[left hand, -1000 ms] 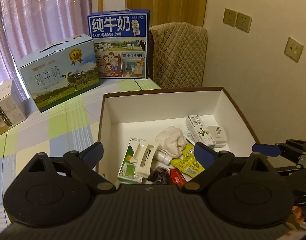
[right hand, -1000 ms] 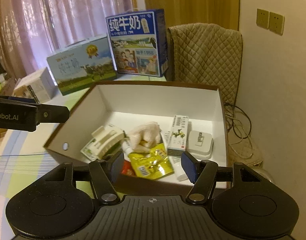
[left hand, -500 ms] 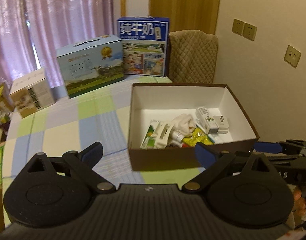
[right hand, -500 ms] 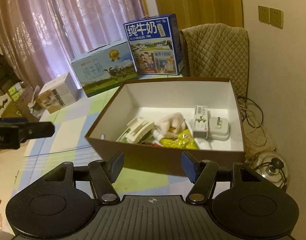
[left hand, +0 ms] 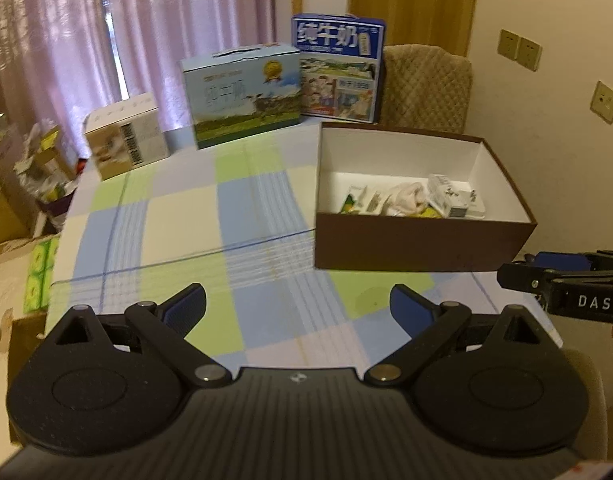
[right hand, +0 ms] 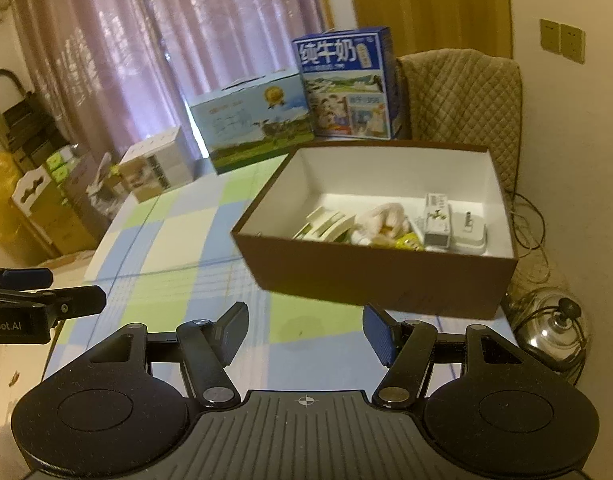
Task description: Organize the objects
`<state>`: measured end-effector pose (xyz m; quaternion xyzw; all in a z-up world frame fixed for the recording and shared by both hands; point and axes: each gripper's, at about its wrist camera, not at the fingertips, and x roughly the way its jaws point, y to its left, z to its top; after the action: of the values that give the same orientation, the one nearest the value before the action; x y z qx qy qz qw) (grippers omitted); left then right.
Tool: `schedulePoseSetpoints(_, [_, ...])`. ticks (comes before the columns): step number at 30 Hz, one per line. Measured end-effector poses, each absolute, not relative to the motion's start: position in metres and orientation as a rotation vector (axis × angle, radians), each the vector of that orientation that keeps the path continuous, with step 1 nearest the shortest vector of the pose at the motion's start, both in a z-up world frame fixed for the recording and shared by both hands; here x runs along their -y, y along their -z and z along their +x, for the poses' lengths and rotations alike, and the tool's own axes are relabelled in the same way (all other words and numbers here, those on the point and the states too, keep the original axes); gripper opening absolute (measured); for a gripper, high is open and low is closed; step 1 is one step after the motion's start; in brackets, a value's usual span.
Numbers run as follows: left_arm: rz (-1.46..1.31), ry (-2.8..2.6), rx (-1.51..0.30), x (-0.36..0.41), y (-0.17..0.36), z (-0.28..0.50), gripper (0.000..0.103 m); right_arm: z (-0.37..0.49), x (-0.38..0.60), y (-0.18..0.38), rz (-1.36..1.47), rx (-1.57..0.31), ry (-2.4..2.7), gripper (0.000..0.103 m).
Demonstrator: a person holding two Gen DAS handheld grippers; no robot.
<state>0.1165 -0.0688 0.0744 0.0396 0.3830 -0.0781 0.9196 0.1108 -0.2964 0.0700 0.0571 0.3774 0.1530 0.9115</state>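
A brown box with a white inside stands on the right part of the checked tablecloth. Inside it lie several small things: a white cloth, a white charger, a slim medicine carton, a yellow sachet and a green-white carton. My left gripper hangs open over the near cloth, well short of the box, holding nothing. Just as empty, my right gripper is open in front of the box's near wall.
Two milk cartons and a small cardboard box stand along the table's far edge. A quilted chair back is behind the brown box. Cables and a round metal pot lie on the floor right. Cluttered boxes stand left.
Both grippers have pulled back and up from over the box toward the near table edge. The box and its contents have stayed put. Both stay open.
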Motion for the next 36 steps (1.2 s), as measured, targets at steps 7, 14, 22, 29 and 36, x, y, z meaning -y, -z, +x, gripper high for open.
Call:
schedulePoseSetpoints(7, [0.042, 0.112, -0.813, 0.044, -0.070, 0.086, 0.097, 0.092, 0.277, -0.067, 0.095, -0.790, -0.378, 0.061])
schedulePoseSetpoints(14, [0.021, 0.045, -0.825, 0.019, -0.067, 0.063, 0.097, 0.077, 0.252, -0.065, 0.069, -0.802, -0.465, 0.061])
schedulePoseSetpoints(22, [-0.011, 0.006, -0.842, 0.000, -0.062, 0.044, 0.097, 0.067, 0.225, -0.056, 0.038, -0.818, -0.529, 0.061])
schedulePoseSetpoints(29, [-0.023, -0.011, -0.851, -0.008, -0.056, 0.034, 0.097, 0.056, 0.209, -0.053, 0.020, -0.820, -0.580, 0.061])
schedulePoseSetpoints(36, [-0.031, -0.012, -0.853, -0.010, -0.053, 0.028, 0.097, 0.053, 0.203, -0.048, 0.010, -0.827, -0.592, 0.061])
